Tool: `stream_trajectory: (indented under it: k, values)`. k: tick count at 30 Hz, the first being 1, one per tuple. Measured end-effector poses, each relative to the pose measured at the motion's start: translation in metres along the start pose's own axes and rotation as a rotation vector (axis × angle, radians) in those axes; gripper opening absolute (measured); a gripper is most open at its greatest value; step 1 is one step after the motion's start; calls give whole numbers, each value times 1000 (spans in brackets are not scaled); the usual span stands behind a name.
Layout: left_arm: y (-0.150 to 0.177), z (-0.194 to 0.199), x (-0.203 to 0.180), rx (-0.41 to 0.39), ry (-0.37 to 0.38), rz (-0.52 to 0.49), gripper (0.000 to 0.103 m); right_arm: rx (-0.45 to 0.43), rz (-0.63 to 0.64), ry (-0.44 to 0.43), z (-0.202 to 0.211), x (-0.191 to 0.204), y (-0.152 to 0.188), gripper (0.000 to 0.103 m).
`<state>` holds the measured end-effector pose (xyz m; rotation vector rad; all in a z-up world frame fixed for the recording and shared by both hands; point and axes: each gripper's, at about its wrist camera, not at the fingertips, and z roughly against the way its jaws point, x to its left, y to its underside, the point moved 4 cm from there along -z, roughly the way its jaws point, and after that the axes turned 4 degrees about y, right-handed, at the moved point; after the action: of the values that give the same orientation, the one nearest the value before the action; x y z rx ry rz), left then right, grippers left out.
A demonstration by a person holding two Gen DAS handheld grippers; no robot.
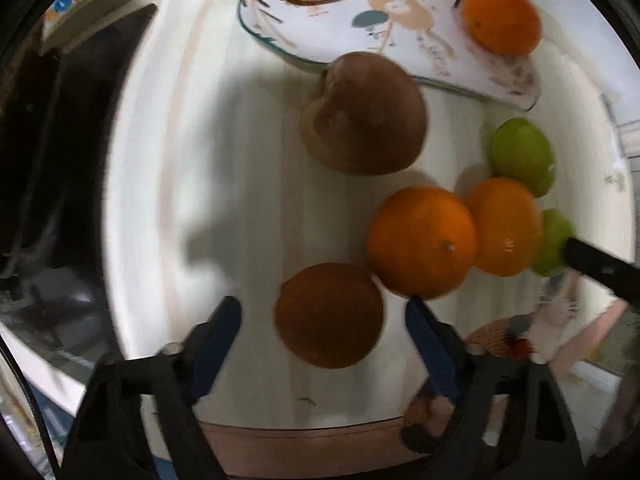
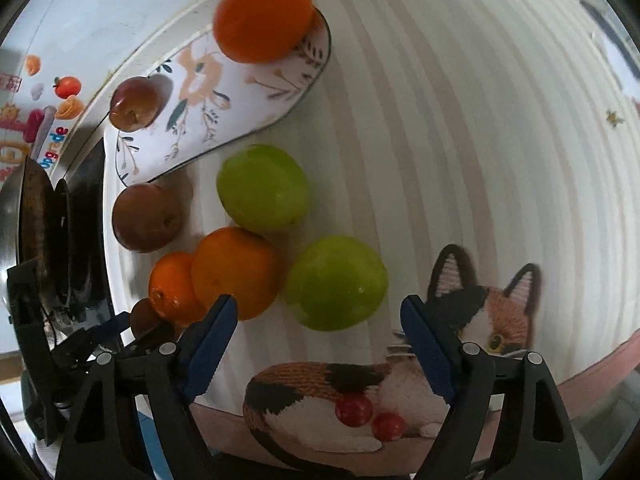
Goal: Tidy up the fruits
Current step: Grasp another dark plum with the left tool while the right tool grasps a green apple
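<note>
Now my left gripper (image 1: 324,328) wide around brown fruit (image 1: 329,315), right gripper (image 2: 316,326) wide before green fruit (image 2: 336,283). Risk: closing jaw nudges touching orange (image 1: 422,240), cluster rolls.

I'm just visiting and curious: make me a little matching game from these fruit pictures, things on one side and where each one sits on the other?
Things:
1. orange on the plate
2. nearest brown fruit
3. nearest green fruit
4. woven cat picture

Places:
A. ahead of the open right hand-held gripper
B. between the open left hand-held gripper fingers
C. on the patterned plate
D. on the mat's near edge

Pairs: 1-C, 2-B, 3-A, 4-D
</note>
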<state>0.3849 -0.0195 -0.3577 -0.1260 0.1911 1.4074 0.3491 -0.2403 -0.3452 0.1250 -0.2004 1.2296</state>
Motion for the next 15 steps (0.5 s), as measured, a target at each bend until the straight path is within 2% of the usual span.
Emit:
stream_trajectory:
  k: [1, 3, 5, 6, 8, 9, 13, 15]
  values:
    - [0, -3, 1, 21, 23, 18, 54, 9, -14, -25, -6, -1, -2, 86]
    - [-1, -4, 2, 12, 28, 28, 54, 28, -21, -39, -18, -2, -6, 86]
    - [0, -3, 1, -8, -6, 20, 53, 4, -22, -46, -20, -3, -9, 84]
    - [1, -2, 1, -15, -18, 17, 53, -9, -9, -44, -18, -2, -9, 79]
    - [8, -1, 2, -21, -37, 22, 53, -32, 23, -14, -13, -1, -10, 61]
    - [11, -1, 0, -20, -38, 26, 53, -35, 49, 8, -10, 0, -10, 56]
    - [29, -2, -2, -22, -43, 16, 53, -16, 79, -7, -11, 1, -10, 57]
    - [32, -3, -4, -31, -50, 13, 53, 13, 42, -41, -17, -3, -13, 60]
